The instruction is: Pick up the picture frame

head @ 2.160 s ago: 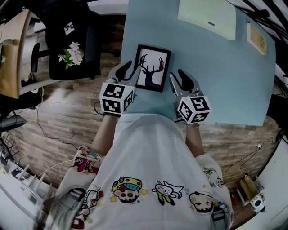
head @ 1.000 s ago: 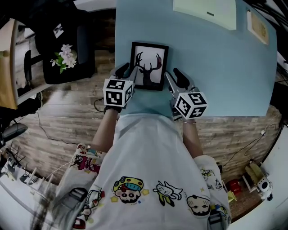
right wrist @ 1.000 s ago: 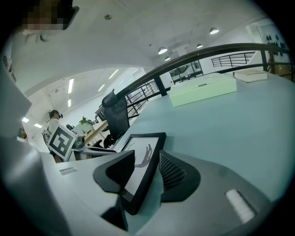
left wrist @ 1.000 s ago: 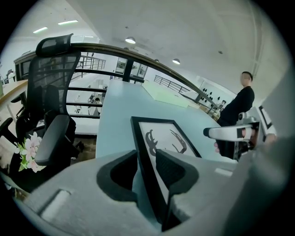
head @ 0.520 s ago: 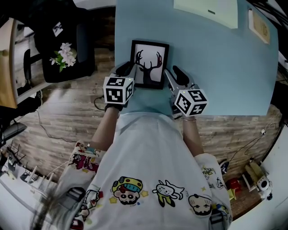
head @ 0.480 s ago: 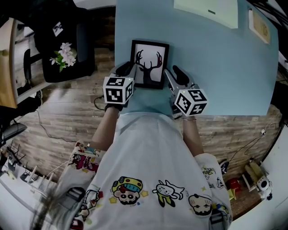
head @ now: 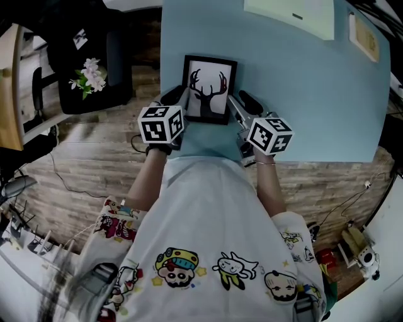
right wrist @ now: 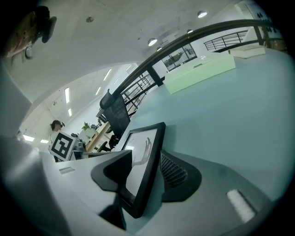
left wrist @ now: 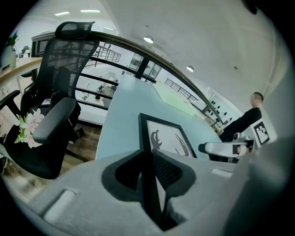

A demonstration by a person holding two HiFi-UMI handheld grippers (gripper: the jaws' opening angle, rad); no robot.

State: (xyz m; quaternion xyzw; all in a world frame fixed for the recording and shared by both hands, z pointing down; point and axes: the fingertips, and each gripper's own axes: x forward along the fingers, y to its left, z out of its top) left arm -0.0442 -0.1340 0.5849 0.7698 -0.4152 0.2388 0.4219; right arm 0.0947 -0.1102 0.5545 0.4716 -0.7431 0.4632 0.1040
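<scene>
**Left gripper**: the jaws are closing onto the left edge of the picture frame, and both pads lie against that edge.

**Right gripper**: the jaws are opening. The frame's right edge stands between them, with a gap at the pad on the glass side.

**Frame:** it lies flat between the two grippers on a pale blue table. It is black and rectangular, with its long sides running away from the grippers. It holds a white sheet showing a dark antlered deer's head.

**Ahead of the right gripper:** open blue tabletop runs to a pale green board at the far edge.

**Left of the left gripper:** the table ends just beside the jaws. Beyond that edge are wooden floor, a black office chair and white flowers.
</scene>
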